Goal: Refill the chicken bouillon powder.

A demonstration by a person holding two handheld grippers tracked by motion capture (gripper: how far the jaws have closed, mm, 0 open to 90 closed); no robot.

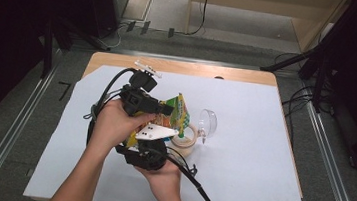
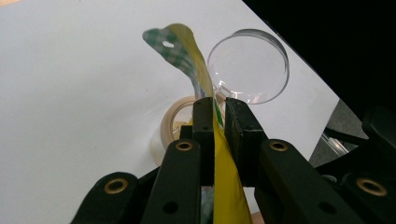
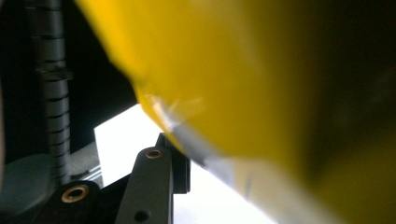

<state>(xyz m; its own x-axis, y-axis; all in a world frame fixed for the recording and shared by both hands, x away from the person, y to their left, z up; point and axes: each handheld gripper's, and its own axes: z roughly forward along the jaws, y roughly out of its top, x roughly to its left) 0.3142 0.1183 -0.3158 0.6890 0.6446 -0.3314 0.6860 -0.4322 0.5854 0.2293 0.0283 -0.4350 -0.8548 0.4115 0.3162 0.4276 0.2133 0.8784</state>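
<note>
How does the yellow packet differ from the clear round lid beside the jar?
The yellow plastic snack packet is opaque, flat and colourfully printed; the clear round plastic lid is see-through and dish-shaped. The packet is held up off the table, pinched between the left gripper's fingers, while the lid stands tilted open, touched by neither gripper. Both sit close to the small cream-rimmed jar.

No text, brand, number or sign is legible in any view. The yellow pouch (image 1: 178, 111) carries coloured print on its face in the high view, too small and blurred to read, and in the left gripper view its top strip (image 2: 175, 49) presents a green-and-white check pattern without lettering. The grey plate (image 1: 155, 132) shows dark dots, not characters.
</note>
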